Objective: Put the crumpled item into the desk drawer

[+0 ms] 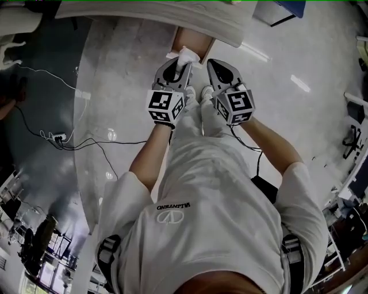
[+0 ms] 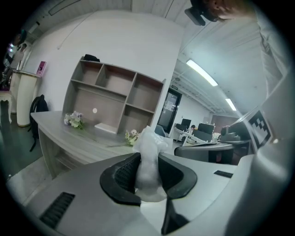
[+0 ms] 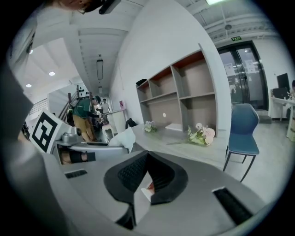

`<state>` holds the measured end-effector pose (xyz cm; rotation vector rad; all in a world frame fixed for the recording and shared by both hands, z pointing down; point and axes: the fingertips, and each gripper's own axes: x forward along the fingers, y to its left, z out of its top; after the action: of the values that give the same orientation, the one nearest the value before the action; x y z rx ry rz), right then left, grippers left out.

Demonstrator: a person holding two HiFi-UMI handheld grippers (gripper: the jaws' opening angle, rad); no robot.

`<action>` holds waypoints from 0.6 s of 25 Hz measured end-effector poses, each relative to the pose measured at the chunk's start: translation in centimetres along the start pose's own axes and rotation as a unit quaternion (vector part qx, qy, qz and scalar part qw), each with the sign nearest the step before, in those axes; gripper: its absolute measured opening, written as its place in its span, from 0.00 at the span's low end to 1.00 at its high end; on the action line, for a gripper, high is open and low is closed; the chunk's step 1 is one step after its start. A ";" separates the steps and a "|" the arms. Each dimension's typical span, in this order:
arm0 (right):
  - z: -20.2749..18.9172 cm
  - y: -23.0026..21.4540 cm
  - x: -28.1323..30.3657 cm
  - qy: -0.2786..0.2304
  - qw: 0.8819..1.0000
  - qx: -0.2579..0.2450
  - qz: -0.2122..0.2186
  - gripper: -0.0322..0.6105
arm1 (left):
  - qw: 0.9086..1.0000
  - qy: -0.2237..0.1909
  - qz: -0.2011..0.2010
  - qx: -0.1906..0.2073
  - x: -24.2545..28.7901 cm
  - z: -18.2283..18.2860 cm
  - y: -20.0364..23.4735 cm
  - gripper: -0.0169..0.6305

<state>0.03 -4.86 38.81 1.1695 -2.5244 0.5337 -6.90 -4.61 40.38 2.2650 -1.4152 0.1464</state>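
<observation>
White crumpled item (image 2: 150, 143), something like a wad of tissue, sits pinched between the pads of my left hand-held gripper (image 1: 175, 72). Its long axis runs along the line the gripper points. The free end sticks out past the tips at 12 o'clock, toward the tabletop (image 1: 172, 17). My right hand-held gripper (image 1: 221, 69) hangs just beside the left at 3 o'clock, its pads pressed together on nothing.

In the head view a brownish opening (image 1: 194, 41) shows under the tabletop's near edge, just past the wad at 12 to 1 o'clock. I take it for the drawer but cannot tell for sure. The left gripper is the nearer one and already carries the load, so I judge the coming move is a push forward with the wad's free end leading. The right gripper is free to steady or shut the drawer.
</observation>
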 end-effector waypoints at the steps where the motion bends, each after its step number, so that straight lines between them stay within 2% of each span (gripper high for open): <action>1: -0.7 -0.3 1.1 0.004 1.000 0.003 -0.003 0.05 | 1.000 0.008 0.006 -0.003 0.8 -0.9 0.7 0.16; 7: -6.0 -3.2 7.2 0.027 0.999 0.026 -0.021 0.05 | 0.998 0.043 0.036 -0.023 5.5 -6.5 4.6 0.16; 15: -12.0 -6.3 11.8 0.053 0.996 0.070 -0.035 0.05 | 0.995 0.070 0.061 -0.029 10.0 -12.8 7.4 0.16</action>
<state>-0.99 -10.95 55.61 1.2383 -2.3801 0.7460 -6.77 -9.93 57.43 2.0783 -1.4649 0.2942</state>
